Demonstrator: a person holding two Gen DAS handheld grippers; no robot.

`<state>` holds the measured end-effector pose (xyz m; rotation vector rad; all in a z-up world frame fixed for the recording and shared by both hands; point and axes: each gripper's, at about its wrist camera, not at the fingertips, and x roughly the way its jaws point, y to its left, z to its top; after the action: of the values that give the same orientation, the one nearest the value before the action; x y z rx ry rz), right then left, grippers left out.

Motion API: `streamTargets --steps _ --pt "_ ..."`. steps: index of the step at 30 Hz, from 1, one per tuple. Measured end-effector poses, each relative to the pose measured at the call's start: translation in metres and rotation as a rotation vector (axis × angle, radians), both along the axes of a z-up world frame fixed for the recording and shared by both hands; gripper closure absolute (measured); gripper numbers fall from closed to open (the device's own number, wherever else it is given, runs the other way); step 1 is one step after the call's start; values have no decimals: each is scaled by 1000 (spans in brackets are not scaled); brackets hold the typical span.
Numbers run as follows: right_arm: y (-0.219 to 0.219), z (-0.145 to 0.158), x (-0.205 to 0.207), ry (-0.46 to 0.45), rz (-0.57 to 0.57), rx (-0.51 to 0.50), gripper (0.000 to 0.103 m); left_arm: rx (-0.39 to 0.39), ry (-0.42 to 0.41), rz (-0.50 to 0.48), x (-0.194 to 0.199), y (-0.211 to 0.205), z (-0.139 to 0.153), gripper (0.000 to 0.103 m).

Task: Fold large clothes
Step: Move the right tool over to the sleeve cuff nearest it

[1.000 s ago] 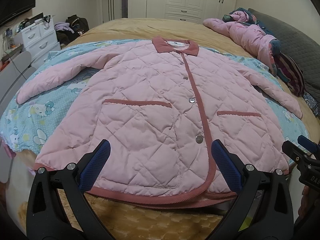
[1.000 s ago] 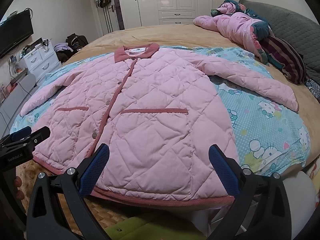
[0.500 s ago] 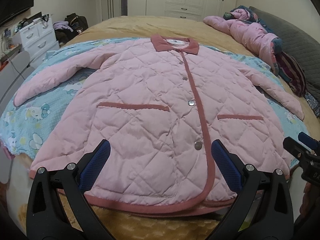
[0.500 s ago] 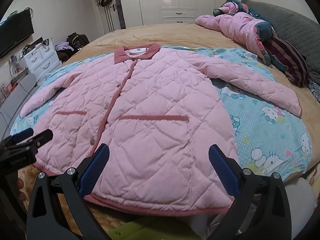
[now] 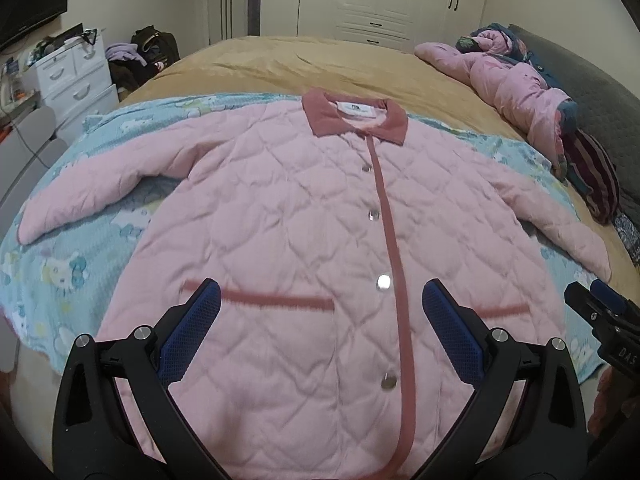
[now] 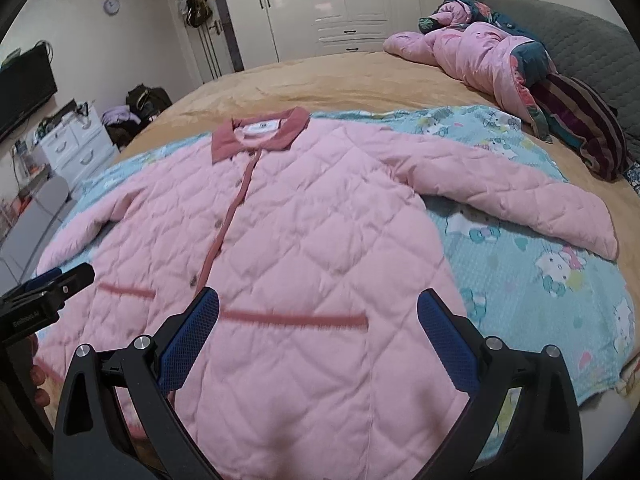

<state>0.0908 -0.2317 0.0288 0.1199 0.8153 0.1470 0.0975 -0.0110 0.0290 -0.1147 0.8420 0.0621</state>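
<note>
- Left wrist view: low and close over the hem end of the pink quilted jacket (image 5: 304,248), facing along it toward its collar and the white wardrobe (image 5: 372,4) beyond.
- Right wrist view: similarly low, apparently offset toward the jacket's right sleeve, same heading.
- Both views share the whole jacket (image 6: 280,248), slightly blurred.

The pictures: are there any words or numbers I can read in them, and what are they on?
"DAS" on the right tongs' black body, cut off at the edge.
"Go…bot.AI" on the left tongs' body, its middle blurred.
Collar label of the pink jacket: too small to read.
Wall clock: numbers too small.
</note>
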Motion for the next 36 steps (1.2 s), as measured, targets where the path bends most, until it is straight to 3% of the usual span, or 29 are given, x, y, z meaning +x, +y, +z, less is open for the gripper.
streamTargets --steps 13,26,36 --pt "-36 8 68 -17 -79 54 4 18 -4 -21 64 -19 14 8" --pt "-94 -15 118 26 -236 82 4 43 3 -42 122 -41 16 8" --pt "-157 -40 130 66 -388 133 4 41 30 -51 157 -56 4 8"
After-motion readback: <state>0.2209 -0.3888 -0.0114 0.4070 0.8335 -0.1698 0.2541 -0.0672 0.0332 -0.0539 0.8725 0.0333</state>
